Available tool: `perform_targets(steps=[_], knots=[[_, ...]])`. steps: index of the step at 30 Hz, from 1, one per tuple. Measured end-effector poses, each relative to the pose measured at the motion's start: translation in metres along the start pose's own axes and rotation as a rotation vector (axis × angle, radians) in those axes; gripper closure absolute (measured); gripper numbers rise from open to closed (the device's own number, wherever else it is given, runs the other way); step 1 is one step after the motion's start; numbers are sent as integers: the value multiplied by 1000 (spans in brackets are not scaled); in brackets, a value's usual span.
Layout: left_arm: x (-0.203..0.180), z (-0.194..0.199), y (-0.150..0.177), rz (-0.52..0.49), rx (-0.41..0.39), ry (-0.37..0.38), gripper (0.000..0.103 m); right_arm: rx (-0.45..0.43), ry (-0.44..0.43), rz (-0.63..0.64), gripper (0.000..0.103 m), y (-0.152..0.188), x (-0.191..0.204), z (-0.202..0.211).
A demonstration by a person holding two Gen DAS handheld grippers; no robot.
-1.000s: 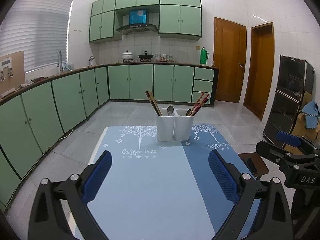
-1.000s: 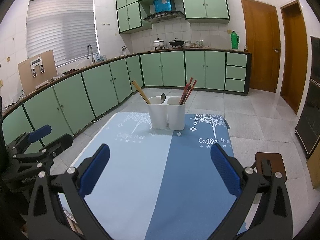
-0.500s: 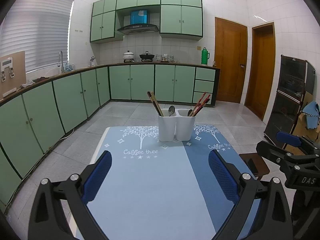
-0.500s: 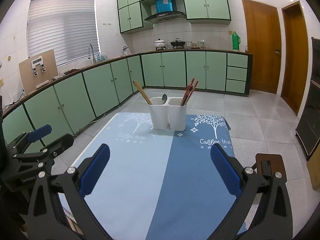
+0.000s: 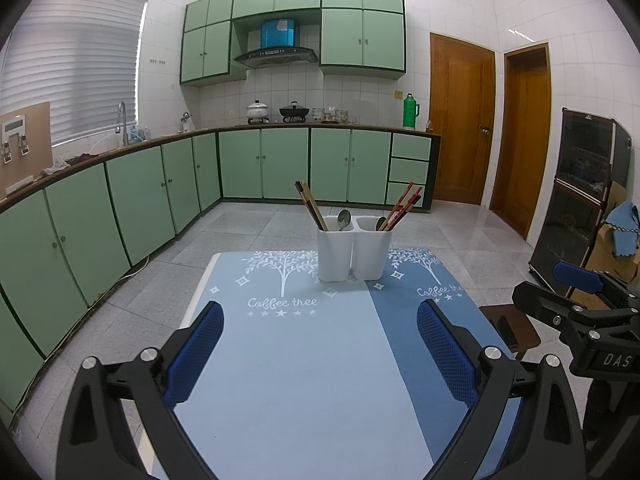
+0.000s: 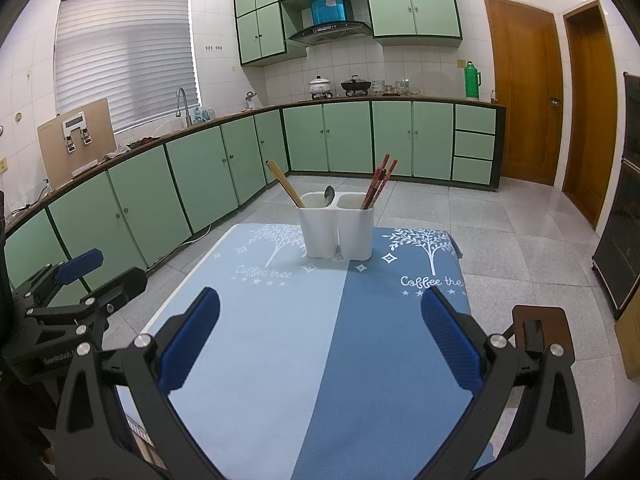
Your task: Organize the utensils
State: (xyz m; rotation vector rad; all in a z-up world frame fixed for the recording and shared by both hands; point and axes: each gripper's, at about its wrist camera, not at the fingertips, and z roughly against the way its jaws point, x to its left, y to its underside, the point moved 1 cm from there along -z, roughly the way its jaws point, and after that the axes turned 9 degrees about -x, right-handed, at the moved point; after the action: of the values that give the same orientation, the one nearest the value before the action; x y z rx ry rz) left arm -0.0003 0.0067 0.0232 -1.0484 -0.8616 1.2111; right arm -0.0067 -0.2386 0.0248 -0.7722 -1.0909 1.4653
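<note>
Since the earlier frames both views have drifted slightly: the holder sits a little further up and to the right in each, so both tongs have shifted a touch; nothing on the surface has been displaced.

Left tongs [image 5: 318,350]: spread wide, empty. Right tongs [image 6: 320,340]: spread wide, empty. Both hover over the near part of the blue mat [image 5: 304,360], well apart from the work.

The white twin-cup holder [image 5: 354,250] stands upright at the far end of the mat. Its left cup carries tan chopsticks [image 6: 285,184] and a metal spoon [image 5: 343,220]; its right cup carries red chopsticks [image 6: 378,180].

Assessment: chopsticks are light, stiff and slim, likely to pivot; take hold on the exposed upper shaft. The spoon looks smooth and slippery; only its bowl shows. The holder appears light and may tip.
</note>
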Motion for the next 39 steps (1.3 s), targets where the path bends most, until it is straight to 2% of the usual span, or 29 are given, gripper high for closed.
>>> perform_targets(steps=[39], knots=[[1, -6, 2, -3, 8, -6, 8, 9, -1, -11, 5, 3, -3, -7]])
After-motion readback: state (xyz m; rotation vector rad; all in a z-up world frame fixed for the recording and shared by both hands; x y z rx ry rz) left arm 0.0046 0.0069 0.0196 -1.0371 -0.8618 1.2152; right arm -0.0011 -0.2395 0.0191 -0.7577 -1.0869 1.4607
